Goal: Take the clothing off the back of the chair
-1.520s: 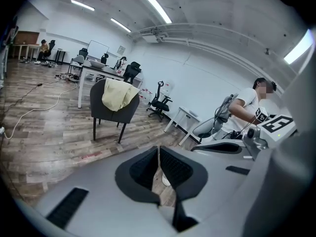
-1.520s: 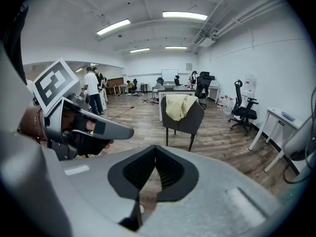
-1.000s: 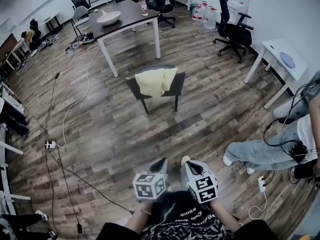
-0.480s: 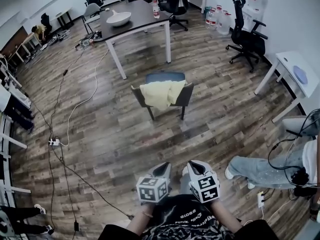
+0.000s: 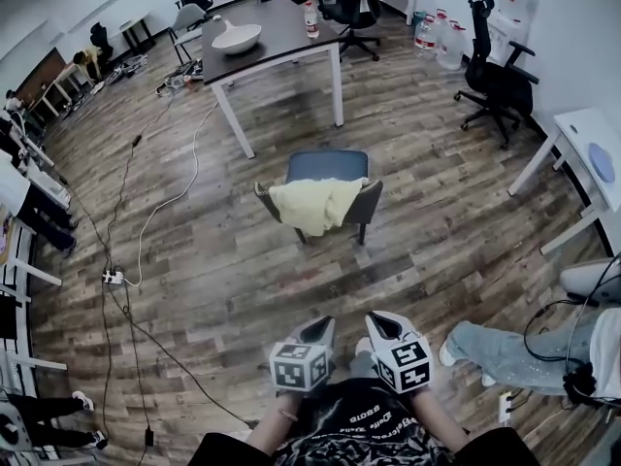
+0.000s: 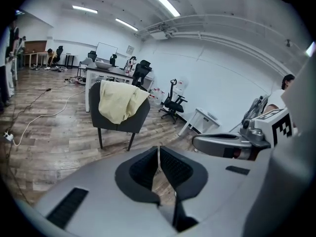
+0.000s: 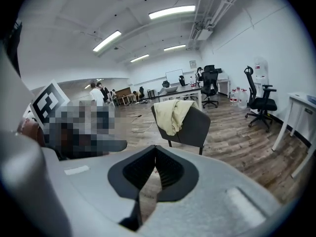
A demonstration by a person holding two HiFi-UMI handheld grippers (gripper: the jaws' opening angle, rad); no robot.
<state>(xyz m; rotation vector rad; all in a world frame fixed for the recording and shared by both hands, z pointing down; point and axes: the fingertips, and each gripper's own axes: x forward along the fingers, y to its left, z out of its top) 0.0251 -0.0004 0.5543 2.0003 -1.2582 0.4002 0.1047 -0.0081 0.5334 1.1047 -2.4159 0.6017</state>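
Observation:
A pale yellow garment [image 5: 316, 203] hangs over the back of a dark grey chair [image 5: 324, 167] in the middle of the wooden floor. The left gripper view shows the same garment [image 6: 119, 100] ahead on the chair [image 6: 118, 120], and so does the right gripper view, with the garment [image 7: 173, 115] draped on the chair back [image 7: 194, 126]. My left gripper [image 5: 318, 329] and right gripper [image 5: 378, 324] are held side by side close to my body, well short of the chair. Both are shut with nothing between the jaws.
A dark table [image 5: 269, 39] with a white bowl [image 5: 237, 37] and a bottle stands beyond the chair. Office chairs [image 5: 495, 78] line the far right, a white table [image 5: 587, 153] sits at the right edge. Cables [image 5: 146, 250] and a power strip cross the floor at left. A seated person's legs [image 5: 490, 349] are at lower right.
The chair with the garment has come nearer and lower in the head view as I walk toward it. Both grippers have stayed shut in front of my body.

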